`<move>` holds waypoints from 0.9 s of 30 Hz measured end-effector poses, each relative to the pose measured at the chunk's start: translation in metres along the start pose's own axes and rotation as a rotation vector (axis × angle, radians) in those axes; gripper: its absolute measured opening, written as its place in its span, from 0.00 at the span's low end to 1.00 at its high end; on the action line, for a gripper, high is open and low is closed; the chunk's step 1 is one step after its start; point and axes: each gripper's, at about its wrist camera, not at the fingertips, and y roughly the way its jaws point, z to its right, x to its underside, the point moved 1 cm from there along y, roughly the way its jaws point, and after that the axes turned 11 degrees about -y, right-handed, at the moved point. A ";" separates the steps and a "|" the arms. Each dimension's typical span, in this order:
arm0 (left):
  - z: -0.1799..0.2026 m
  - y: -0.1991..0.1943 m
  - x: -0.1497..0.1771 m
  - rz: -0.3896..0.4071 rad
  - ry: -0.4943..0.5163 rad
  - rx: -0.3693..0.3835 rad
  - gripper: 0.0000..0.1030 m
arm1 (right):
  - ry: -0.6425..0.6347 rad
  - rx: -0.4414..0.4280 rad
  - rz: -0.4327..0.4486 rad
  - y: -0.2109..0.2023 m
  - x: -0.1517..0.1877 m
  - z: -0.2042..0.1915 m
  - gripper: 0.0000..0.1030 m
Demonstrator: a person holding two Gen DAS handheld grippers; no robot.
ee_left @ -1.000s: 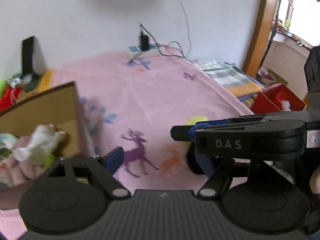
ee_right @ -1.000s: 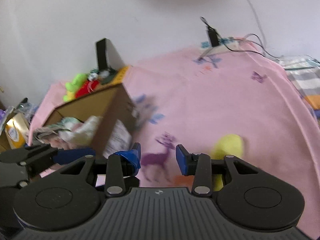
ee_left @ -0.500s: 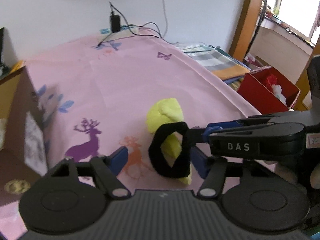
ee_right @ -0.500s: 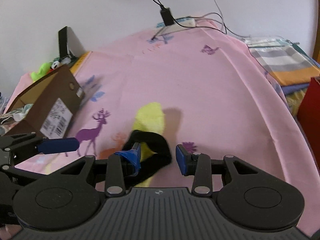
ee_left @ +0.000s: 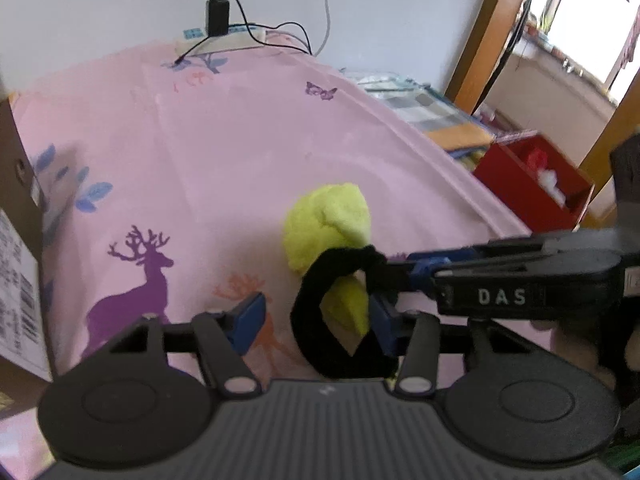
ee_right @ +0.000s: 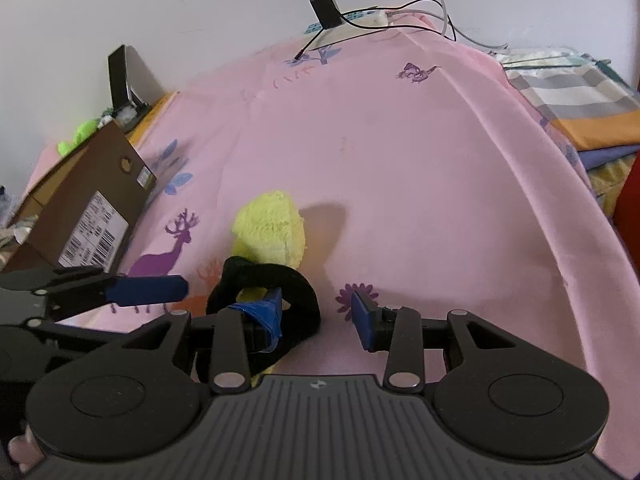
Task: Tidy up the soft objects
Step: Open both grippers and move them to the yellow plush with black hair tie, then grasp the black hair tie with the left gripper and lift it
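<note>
A yellow plush toy (ee_left: 328, 220) (ee_right: 272, 232) lies on the pink sheet (ee_left: 240, 152) with a black fuzzy loop (ee_left: 304, 308) (ee_right: 296, 280) around its near end. My left gripper (ee_left: 316, 324) straddles the loop and its jaws are closing. The loop touches the right pad, while the left pad stands apart from it. My right gripper (ee_right: 316, 316) is open, its left finger poked into the loop and its right finger over bare sheet. In the left wrist view the right gripper (ee_left: 424, 270) comes in from the right. One left-gripper finger (ee_right: 148, 290) shows in the right wrist view.
A brown cardboard box (ee_right: 92, 184) (ee_left: 16, 240) stands on the sheet to the left. A power strip with a charger (ee_left: 224, 40) lies at the far wall. Folded cloths (ee_right: 580, 96) and a red box (ee_left: 528, 184) sit off the bed's right edge.
Both grippers have come down and away from the cardboard box to the yellow plush toy. The left jaws have narrowed around the black loop. The right finger has entered the loop.
</note>
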 end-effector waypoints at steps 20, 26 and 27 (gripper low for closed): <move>0.006 -0.005 -0.008 0.049 -0.057 0.076 0.02 | -0.003 -0.040 0.124 -0.003 0.000 -0.005 0.10; 0.018 -0.035 -0.012 0.099 -0.031 0.121 0.01 | 0.032 -0.063 0.161 -0.025 -0.008 -0.014 0.08; 0.018 -0.040 -0.013 0.106 -0.035 0.129 0.01 | 0.047 -0.075 0.161 -0.028 -0.010 -0.016 0.08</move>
